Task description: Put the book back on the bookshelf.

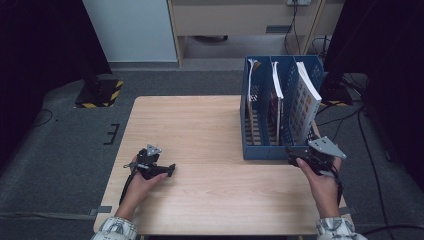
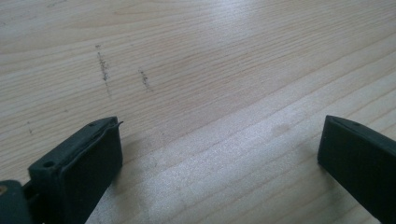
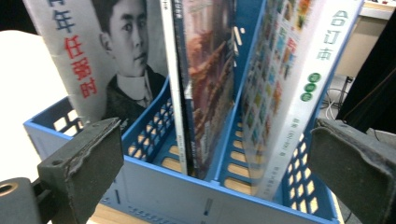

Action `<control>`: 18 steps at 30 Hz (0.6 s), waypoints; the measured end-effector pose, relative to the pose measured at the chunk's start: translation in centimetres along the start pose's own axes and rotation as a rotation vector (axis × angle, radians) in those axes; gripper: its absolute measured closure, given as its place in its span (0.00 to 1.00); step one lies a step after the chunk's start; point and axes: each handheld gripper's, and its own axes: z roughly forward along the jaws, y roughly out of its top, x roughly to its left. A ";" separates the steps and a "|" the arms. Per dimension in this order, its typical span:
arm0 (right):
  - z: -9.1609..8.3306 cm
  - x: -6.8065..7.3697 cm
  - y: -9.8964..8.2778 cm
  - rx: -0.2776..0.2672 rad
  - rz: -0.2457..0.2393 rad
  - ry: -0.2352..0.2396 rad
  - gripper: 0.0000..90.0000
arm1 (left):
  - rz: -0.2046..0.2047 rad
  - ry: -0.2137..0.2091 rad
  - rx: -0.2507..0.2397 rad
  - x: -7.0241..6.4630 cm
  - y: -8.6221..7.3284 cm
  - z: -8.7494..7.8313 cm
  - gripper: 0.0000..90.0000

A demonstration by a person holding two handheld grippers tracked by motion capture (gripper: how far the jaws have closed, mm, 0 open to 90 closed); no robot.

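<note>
Blue file rack (image 1: 265, 150) standing at the table's (image 1: 200, 130) right edge, three compartments, one book in each: portrait-cover book (image 3: 112, 60) in the left slot, a thin one (image 3: 205, 79) in the middle, thick white-spined book (image 3: 299, 88) leaning in the right slot. Right gripper (image 1: 306, 159) just at the rack's near right corner, jaws wide apart, gripping nothing. Left gripper (image 1: 161, 170) resting near the table's front left, jaws spread over bare wood, nothing held

Three books (image 1: 305, 102), one blue file rack (image 1: 260, 150), one wooden table (image 1: 200, 130), two grippers (image 1: 171, 171)
</note>
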 end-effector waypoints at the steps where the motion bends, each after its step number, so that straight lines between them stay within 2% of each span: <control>1: 0.0 0.0 0.0 0.000 0.000 0.000 0.05 | 0.000 0.000 0.000 0.0 0.0 0.0 0.00; 6: -0.2 0.9 -0.2 0.011 -0.013 0.017 0.05 | -0.001 0.000 0.000 0.0 0.0 0.0 0.00; 18: -0.5 2.4 -0.2 0.008 -0.009 0.055 0.05 | -0.001 0.001 -0.001 0.0 0.0 0.0 0.00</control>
